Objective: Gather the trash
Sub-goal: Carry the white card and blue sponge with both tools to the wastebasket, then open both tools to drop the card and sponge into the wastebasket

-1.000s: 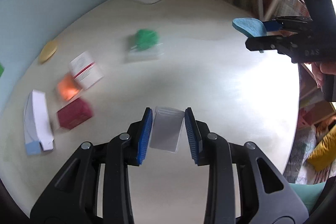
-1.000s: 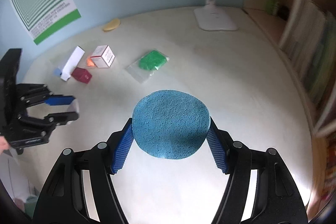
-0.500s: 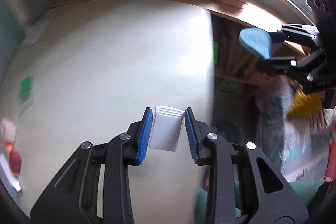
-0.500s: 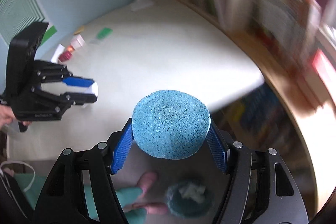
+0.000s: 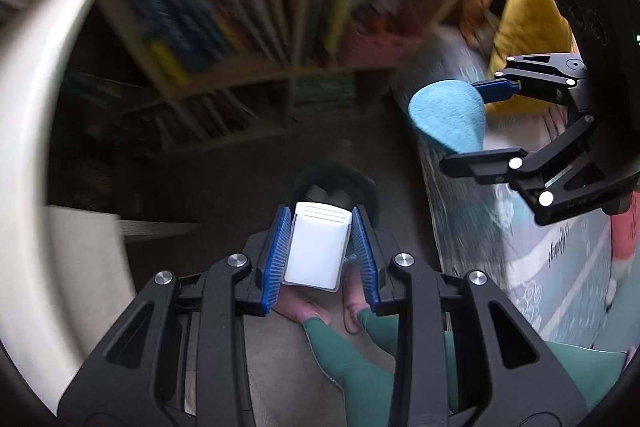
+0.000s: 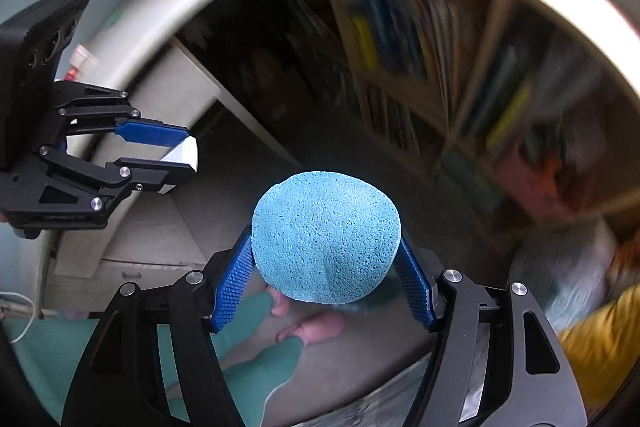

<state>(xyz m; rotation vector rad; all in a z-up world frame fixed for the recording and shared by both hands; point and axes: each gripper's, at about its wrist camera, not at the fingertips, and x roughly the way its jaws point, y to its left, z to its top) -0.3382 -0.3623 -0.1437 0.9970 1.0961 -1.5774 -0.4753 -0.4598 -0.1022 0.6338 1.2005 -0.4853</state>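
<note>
My left gripper [image 5: 320,247] is shut on a small white packet [image 5: 318,247] and holds it off the table, above a dark round bin [image 5: 344,187] on the floor. The left gripper also shows in the right wrist view [image 6: 176,159] at the left. My right gripper [image 6: 326,259] is shut on a round blue sponge [image 6: 326,239] held in the air over the floor. It also shows in the left wrist view [image 5: 480,123] at the right, with the blue sponge [image 5: 448,115] between its fingers.
The white table edge [image 5: 24,147] curves along the left. A bookshelf [image 5: 248,39] full of books stands behind. A yellow cushion [image 5: 528,27] and a patterned blanket [image 5: 560,259] lie at the right. The person's green-clad legs and pink slippers [image 6: 316,327] are below.
Both grippers have swung off the table and tilted down toward the floor, still holding the packet and the sponge. The bin has come into view under the left gripper.
</note>
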